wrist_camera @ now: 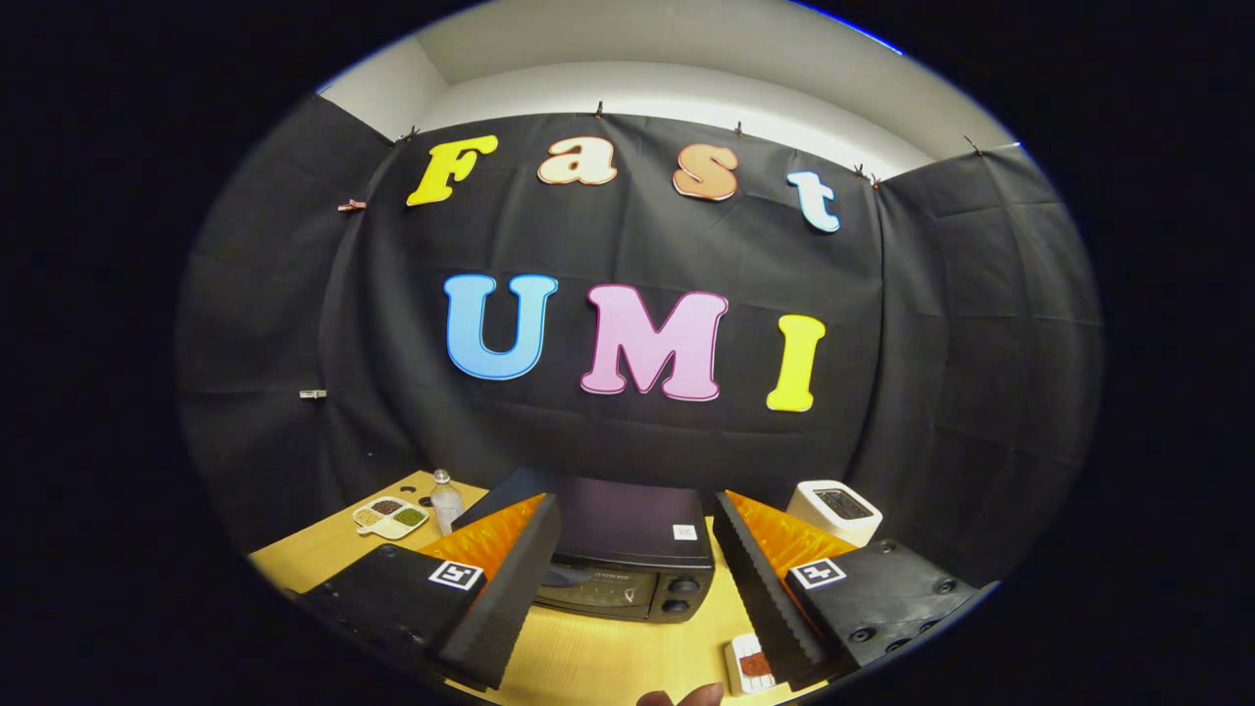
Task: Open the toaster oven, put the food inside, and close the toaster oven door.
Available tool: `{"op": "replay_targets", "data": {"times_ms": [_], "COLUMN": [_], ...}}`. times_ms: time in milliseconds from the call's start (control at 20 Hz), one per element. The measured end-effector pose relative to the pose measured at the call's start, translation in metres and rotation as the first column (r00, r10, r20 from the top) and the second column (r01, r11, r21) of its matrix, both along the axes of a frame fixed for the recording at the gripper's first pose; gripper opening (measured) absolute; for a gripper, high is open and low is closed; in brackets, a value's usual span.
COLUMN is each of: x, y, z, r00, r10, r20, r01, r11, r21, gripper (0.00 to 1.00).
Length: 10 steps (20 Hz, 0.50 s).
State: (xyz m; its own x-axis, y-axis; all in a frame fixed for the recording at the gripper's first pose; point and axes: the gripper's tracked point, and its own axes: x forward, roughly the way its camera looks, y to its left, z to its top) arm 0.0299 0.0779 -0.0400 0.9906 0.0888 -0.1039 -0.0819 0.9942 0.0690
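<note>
Hovering above the wooden table (588, 657), gripper (637, 549) with jaws spread wide and holding nothing; sitting just ahead between the fingers, toaster oven (627, 559) (door closed); lying by the right finger, food (753, 667); standing beyond, white toaster (835, 510), bottle (446, 500) and divided dish (390, 517).

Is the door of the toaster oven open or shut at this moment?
Shut. The toaster oven shows its door upright, flush with the front beside the knobs. The hand-held gripper is open, with the oven just ahead between its fingers.
</note>
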Motion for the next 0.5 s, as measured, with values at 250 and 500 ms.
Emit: {"op": "replay_targets", "data": {"times_ms": [250, 500], "x": [0.031, 0.061], "y": [0.039, 0.069], "z": [-0.038, -0.089], "r00": [0.997, 0.973], "r10": [0.013, 0.001], "r20": [-0.08, -0.23], "r01": [-0.012, 0.031], "r11": [1.0, 0.99], "r21": [0.016, 0.137], "gripper": [0.97, 0.98]}}
